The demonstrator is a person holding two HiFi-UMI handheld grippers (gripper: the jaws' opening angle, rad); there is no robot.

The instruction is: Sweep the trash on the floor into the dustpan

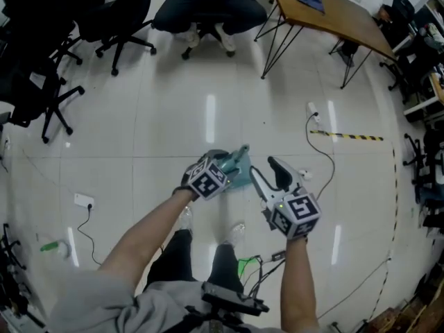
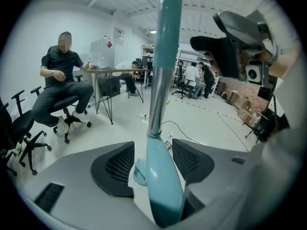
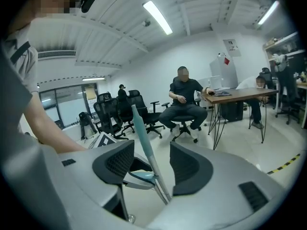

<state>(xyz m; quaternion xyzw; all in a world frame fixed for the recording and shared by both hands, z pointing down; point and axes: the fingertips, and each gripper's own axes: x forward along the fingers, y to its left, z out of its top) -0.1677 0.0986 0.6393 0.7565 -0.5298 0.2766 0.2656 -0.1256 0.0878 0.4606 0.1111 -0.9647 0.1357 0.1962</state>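
In the head view a teal broom-and-dustpan set [image 1: 241,173] stands on the pale floor between my two grippers. My left gripper [image 1: 231,161] is open at its left side. In the left gripper view a thick teal handle with a silver pole [image 2: 160,80] rises between the pads [image 2: 117,169] of the left gripper [image 2: 152,162], and gaps show on both sides. My right gripper [image 1: 263,166] is open too. In the right gripper view a thin teal pole [image 3: 144,143] leans across the gap of the right gripper [image 3: 151,163], untouched. I cannot make out the trash.
A person sits on a chair [image 1: 201,5] straight ahead, next to a wooden table [image 1: 333,12]. Black office chairs [image 1: 41,82] crowd the left. A cable [image 1: 322,151], striped floor tape [image 1: 347,136] and a power strip [image 1: 83,200] lie on the floor.
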